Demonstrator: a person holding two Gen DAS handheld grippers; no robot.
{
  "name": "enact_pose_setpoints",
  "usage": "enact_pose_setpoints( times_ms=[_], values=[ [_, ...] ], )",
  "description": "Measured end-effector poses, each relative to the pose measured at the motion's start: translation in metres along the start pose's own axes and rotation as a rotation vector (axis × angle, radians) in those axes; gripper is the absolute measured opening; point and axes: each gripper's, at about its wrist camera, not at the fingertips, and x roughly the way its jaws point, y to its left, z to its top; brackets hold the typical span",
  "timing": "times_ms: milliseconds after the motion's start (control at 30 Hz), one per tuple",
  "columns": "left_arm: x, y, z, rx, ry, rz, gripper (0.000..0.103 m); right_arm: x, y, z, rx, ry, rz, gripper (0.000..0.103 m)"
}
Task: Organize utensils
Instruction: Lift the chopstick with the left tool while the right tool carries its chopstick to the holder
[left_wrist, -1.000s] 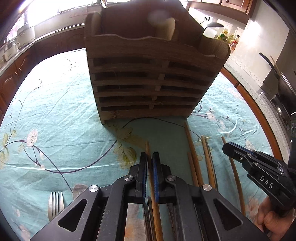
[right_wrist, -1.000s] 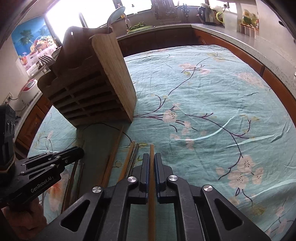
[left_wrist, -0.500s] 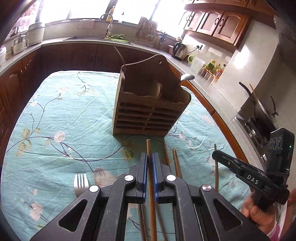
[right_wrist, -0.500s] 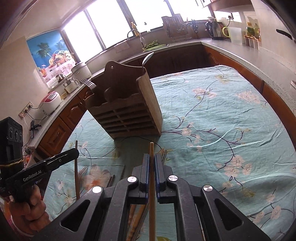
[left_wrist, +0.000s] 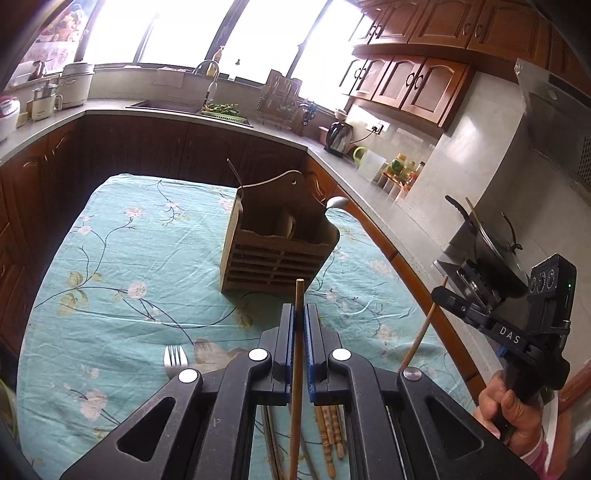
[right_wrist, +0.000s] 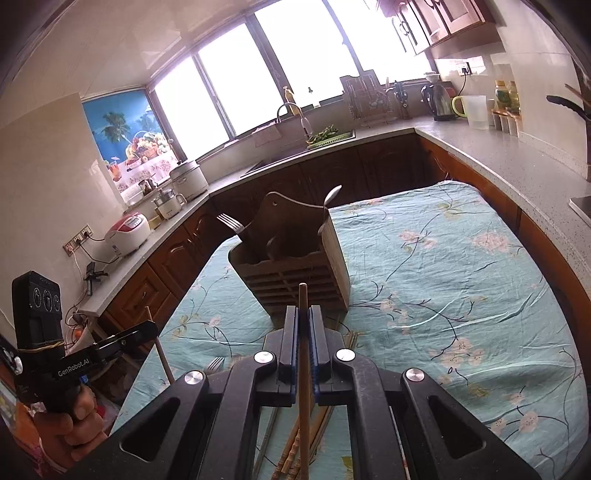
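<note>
A slatted wooden utensil holder stands on the teal floral tablecloth; in the right wrist view it holds a fork and a spoon. My left gripper is shut on a wooden chopstick, held well above the table. My right gripper is shut on another chopstick, also raised. Several chopsticks lie on the cloth below the grippers. A fork lies on the cloth at the left.
The table stands in a kitchen with dark cabinets and grey counters around it. A stove with a pot is at the right. A sink, a kettle and a rice cooker stand on the counters.
Both grippers have risen away from the table, each lifting its chopstick off the cloth. The holder looks smaller and farther below.
</note>
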Motion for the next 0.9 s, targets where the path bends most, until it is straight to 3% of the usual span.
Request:
enact_pose_setpoints(
  times_ms=[333, 900],
  values=[
    [-0.036, 0.0, 0.006, -0.003, -0.082, -0.004, 0.003, -0.019, 0.011, 0.021, -0.027, -0.09, 0.008, 0.005],
    [-0.04, 0.007, 0.017, -0.009, -0.145, 0.001, 0.003, -0.016, 0.009, 0.03, -0.023, -0.126, -0.004, 0.005]
  ],
)
